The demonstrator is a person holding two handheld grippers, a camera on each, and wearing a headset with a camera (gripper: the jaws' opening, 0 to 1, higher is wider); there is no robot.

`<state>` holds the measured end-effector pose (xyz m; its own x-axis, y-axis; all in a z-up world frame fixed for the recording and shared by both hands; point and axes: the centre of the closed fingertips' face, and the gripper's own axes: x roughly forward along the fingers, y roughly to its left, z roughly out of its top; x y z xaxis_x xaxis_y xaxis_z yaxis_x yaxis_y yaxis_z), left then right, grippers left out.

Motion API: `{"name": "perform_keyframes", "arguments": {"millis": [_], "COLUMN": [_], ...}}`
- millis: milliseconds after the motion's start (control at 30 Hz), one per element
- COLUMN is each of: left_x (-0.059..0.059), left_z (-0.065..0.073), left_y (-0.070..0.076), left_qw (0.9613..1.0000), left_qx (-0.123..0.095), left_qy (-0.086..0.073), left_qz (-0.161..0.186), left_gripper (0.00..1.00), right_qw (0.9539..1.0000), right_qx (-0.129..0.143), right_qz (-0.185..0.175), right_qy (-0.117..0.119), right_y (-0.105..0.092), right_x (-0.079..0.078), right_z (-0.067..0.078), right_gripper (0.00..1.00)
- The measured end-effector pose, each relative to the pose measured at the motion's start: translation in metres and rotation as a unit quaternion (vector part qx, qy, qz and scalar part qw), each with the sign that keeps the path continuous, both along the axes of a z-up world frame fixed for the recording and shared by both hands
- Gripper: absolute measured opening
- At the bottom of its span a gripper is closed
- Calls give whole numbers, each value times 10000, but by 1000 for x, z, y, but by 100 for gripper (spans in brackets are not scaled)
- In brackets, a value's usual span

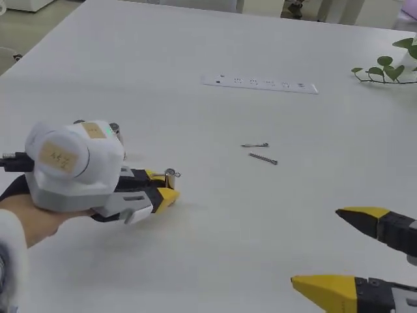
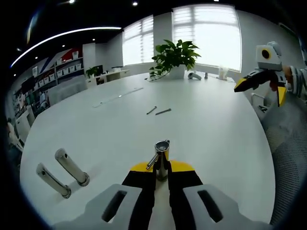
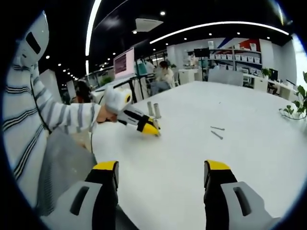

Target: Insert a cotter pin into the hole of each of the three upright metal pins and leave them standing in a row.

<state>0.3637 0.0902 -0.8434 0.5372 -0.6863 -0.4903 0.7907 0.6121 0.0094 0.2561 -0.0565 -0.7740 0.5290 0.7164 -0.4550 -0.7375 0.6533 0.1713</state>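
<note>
Metal pin (image 2: 162,153) number one sits pinched upright between the narrow jaws of your left gripper (image 2: 161,166), low over the white table (image 1: 273,215), with a cotter pin (image 2: 152,162) slanting through the hole near its top. Your right gripper (image 1: 322,248) hangs wide apart and empty, well away at the near right. The risk I'd flag first is the release. I can't tell whether the pin's base is flat on the table, and if you spread the jaws while it is tilted or lifted, it will likely topple and may shed the cotter pin. Next, the second metal pin (image 2: 72,166) and the third metal pin (image 2: 52,180) stand close together just to the left of your jaws, so a careless sideways swing of that gripper could knock both down. The upper loose cotter pin (image 1: 255,145) and the lower loose cotter pin (image 1: 263,158) lie flat, near each other, mid-table. They are thin, so a shallow grab may skid them away rather than lift them. The left gripper view gives you the fitted cotter pin and the two bare pins plainly, whereas in the head view the gripper's white housing covers most of that spot. The right gripper view shows both standing pins beyond your left gripper's yellow tips.
</note>
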Motion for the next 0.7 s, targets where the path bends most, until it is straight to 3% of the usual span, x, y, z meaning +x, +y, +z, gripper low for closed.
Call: {"name": "perform_keyframes", "arguments": {"millis": [100,233,700], "left_x": [-1,0,-1], "left_z": [-2,-1,0], "left_y": [-2,-5,-4], "left_qw": [10000,9999,9995], "left_qx": [14,-138,-289], "left_qy": [23,46,143], "left_qz": [-62,-66,-64], "left_gripper": [7,7,8], "right_qw": [9999,9998,9997], "right_qx": [-45,-31,7], "right_qz": [-87,-140,-173], "right_qy": [88,167,166], "right_y": [-6,-8,-4], "right_x": [-4,-7,-7], "right_z": [-5,-7,-5], "right_gripper": [76,77,78]}}
